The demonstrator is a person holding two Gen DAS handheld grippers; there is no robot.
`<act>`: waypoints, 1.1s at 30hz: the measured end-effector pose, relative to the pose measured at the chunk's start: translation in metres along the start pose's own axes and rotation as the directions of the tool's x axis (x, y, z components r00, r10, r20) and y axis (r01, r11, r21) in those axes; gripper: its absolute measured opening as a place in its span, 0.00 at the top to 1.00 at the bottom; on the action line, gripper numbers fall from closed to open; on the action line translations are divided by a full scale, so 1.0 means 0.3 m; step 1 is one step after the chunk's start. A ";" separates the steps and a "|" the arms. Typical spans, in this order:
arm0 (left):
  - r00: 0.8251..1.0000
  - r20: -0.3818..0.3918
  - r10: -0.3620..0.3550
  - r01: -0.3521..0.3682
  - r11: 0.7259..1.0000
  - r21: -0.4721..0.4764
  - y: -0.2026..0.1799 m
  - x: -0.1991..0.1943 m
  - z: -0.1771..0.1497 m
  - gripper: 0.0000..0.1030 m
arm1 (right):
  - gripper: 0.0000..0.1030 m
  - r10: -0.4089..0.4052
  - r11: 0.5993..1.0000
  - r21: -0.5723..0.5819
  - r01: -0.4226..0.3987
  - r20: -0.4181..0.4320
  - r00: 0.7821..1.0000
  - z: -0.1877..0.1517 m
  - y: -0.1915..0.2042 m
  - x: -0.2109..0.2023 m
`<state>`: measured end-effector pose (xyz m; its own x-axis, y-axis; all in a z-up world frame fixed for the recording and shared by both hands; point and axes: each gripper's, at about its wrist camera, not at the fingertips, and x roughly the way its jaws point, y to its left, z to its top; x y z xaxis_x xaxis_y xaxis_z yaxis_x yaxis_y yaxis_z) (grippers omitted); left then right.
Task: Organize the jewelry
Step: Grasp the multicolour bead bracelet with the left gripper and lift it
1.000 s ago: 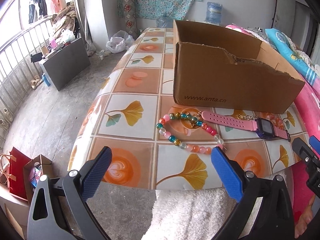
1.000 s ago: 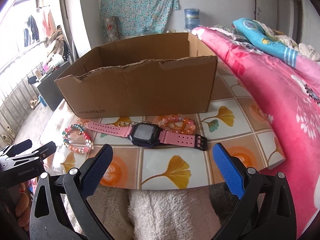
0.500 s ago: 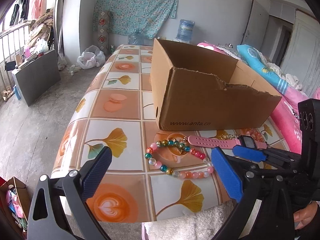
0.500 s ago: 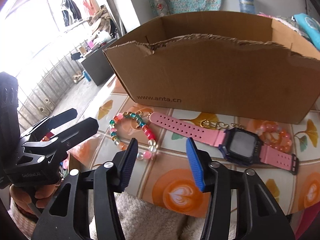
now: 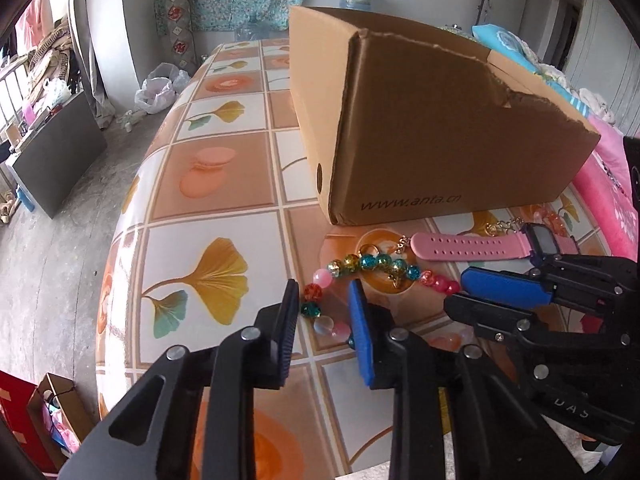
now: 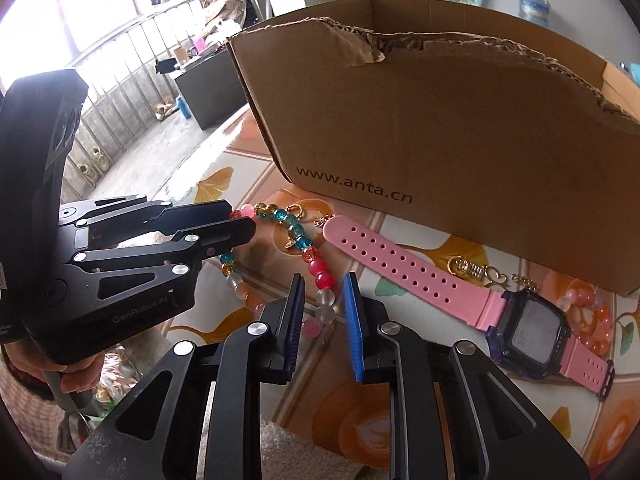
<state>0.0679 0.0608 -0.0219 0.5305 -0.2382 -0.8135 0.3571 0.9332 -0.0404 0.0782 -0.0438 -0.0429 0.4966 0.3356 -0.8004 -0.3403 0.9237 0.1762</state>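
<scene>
Straddling the beaded bracelet (image 5: pixel 362 272) from opposite sides, left gripper (image 5: pixel 324 312) and right gripper (image 6: pixel 322 312) stand narrowly parted, beads between their pads.

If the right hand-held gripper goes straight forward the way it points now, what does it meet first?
Most likely the beaded bracelet: its pink and clear beads lie directly between and ahead of the right hand-held gripper fingertips. Further along that line stands the cardboard box. Depth is hard to judge in the fisheye view.

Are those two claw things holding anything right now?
Not clearly. Each gripper, left and right, straddles a different side of the colourful beaded bracelet, jaws narrowed but not visibly clamped.
</scene>
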 end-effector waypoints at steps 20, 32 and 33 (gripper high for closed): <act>0.993 0.118 -0.009 0.005 0.999 0.037 -0.080 -0.200 0.010 0.91 | 0.93 0.034 0.999 -0.045 -0.030 0.093 0.995 0.016 0.055 -0.065; 0.935 0.335 -0.116 0.087 0.991 0.099 -0.146 -0.503 0.269 0.91 | 0.93 0.121 0.993 -0.051 -0.111 0.279 0.953 0.230 -0.042 -0.267; 0.933 0.338 -0.123 0.093 0.990 0.102 -0.147 -0.502 0.312 0.91 | 0.93 0.131 0.991 -0.045 -0.123 0.276 0.952 0.277 -0.069 -0.274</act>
<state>0.0444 0.0302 0.1567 0.7112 -0.4280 -0.5577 0.4818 0.8744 -0.0566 0.1108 -0.0750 0.0668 0.6488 0.4915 -0.5809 -0.4345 0.8660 0.2475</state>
